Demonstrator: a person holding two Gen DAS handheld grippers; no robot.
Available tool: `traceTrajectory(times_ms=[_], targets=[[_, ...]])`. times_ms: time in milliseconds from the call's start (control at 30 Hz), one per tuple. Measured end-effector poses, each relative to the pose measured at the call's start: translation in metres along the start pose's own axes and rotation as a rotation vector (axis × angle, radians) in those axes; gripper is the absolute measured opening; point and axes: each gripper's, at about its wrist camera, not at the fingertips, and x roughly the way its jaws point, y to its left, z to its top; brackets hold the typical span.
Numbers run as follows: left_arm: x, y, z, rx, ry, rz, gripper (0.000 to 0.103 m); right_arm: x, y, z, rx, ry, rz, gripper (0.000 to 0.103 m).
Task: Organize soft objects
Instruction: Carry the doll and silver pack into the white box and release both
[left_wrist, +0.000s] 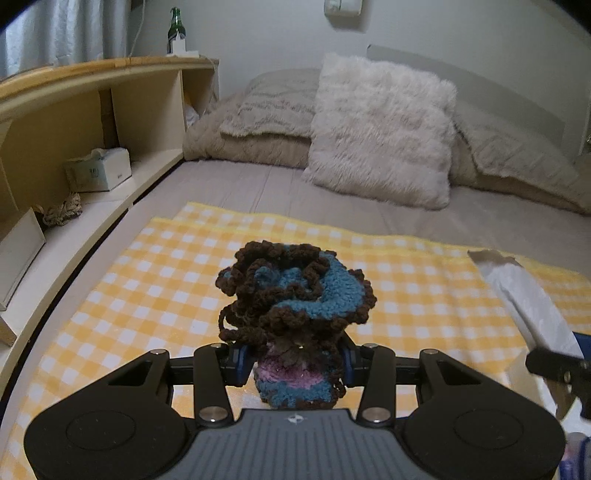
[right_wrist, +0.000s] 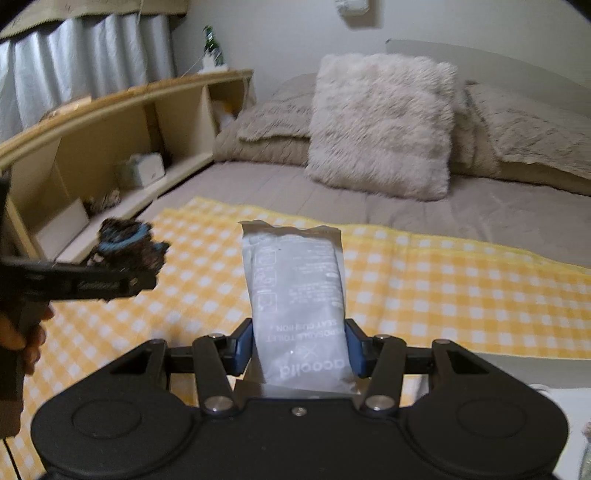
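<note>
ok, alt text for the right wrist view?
The right gripper grips a grey sealed plastic packet upright above a yellow checked blanket on a bed. At left the left gripper holds a brown and blue crocheted piece; behind are a fluffy cushion and a wooden shelf headboard.

Nubby crocheted yarn bundle (left_wrist: 295, 295), crinkly matt plastic packet (right_wrist: 297, 314), furry pillow (left_wrist: 384, 129)

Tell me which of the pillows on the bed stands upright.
The fluffy white pillow in the middle stands upright, leaning on the beige pillows behind it, which lie flat.
</note>
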Motion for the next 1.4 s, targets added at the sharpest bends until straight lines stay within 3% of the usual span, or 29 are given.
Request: traceTrajectory(times_ms=[600, 900, 1167, 1400], targets=[[-0.106, -0.029, 0.000, 0.002, -0.119, -0.074, 0.045, -0.090, -0.025, 0.012, 0.064, -0.109, -0.067, 0.052], [-0.130, -0.058, -0.006, 0.018, -0.145, -0.111, 0.045, -0.140, -0.056, 0.010, 0.101, -0.167, -0.107, 0.052], [-0.138, -0.106, -0.008, 0.063, -0.161, -0.221, 0.045, -0.170, -0.108, -0.001, 0.177, -0.186, -0.196, 0.053], [-0.130, -0.158, -0.014, 0.133, -0.146, -0.315, 0.045, -0.175, -0.151, -0.018, 0.231, -0.143, -0.278, 0.053]])
